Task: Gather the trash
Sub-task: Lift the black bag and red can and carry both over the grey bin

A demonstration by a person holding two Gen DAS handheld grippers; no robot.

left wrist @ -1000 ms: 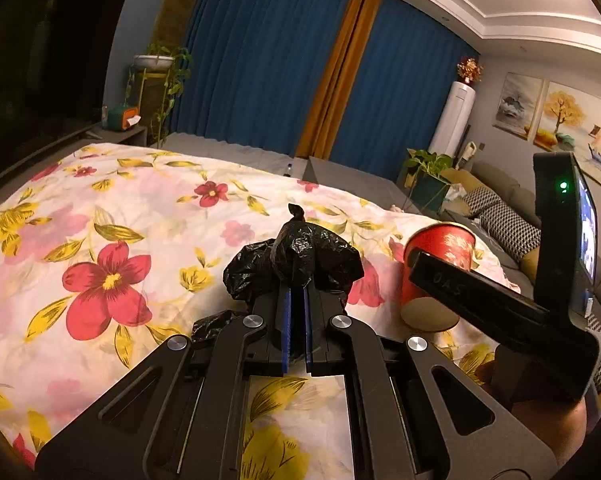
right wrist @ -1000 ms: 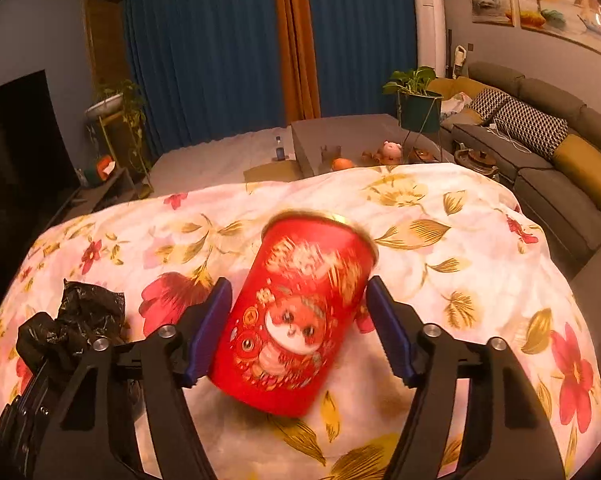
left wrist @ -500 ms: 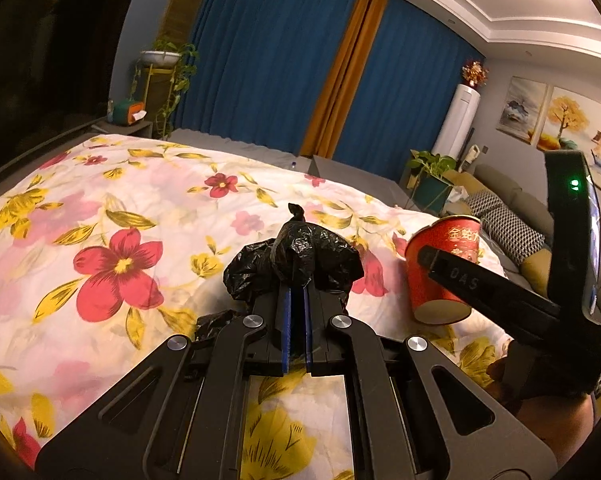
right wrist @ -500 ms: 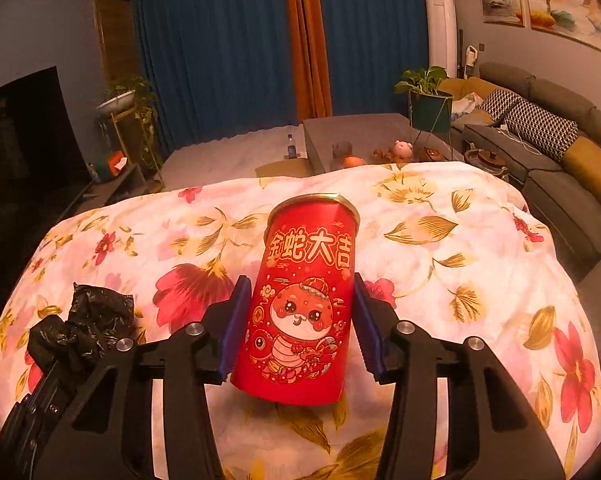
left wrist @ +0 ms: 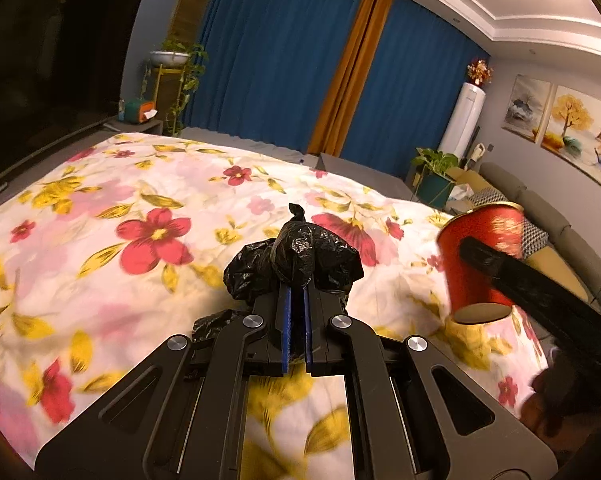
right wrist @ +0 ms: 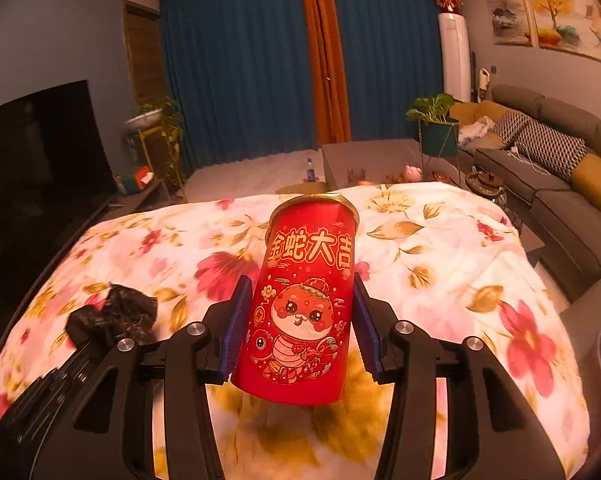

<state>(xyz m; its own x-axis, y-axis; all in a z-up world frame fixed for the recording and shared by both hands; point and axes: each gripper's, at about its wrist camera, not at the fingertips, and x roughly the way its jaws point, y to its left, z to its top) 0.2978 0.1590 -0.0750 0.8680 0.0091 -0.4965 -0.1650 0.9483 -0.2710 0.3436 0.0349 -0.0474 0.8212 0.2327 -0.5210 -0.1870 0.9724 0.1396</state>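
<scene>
The red paper cup (right wrist: pixel 300 300), printed with gold characters and a cartoon snake, sits between the blue pads (right wrist: pixel 234 328) of my right tool (right wrist: pixel 300 328). Both pads press on its sides and the jaws stand at about half width, gripping it. The cup leans a little and its base is off the cloth; in the left view the same cup (left wrist: pixel 480 260) hangs tilted above the spread with a black finger across its front.

My left tool (left wrist: pixel 294 312) is closed almost completely, its blue pads pinching the crumpled black trash bag (left wrist: pixel 296 256). The bag's knotted tip stands up just past my fingertips and more of its wrinkled plastic bunches on either side of them. From the right view the bag (right wrist: pixel 112 316) shows to the left of the cup, well apart from it.

Under both tools lies a white floral cloth (left wrist: pixel 148 208) with red flowers and yellow leaves; I cannot tell whether it covers a table or a bed. Beyond it hang blue curtains (right wrist: pixel 240 64) with an orange strip in the middle. A dark television (right wrist: pixel 40 152) stands on the left, a potted plant (right wrist: pixel 436 120) and a grey sofa (right wrist: pixel 560 168) with patterned cushions on the right, and paintings (right wrist: pixel 540 8) on the wall above the sofa.
</scene>
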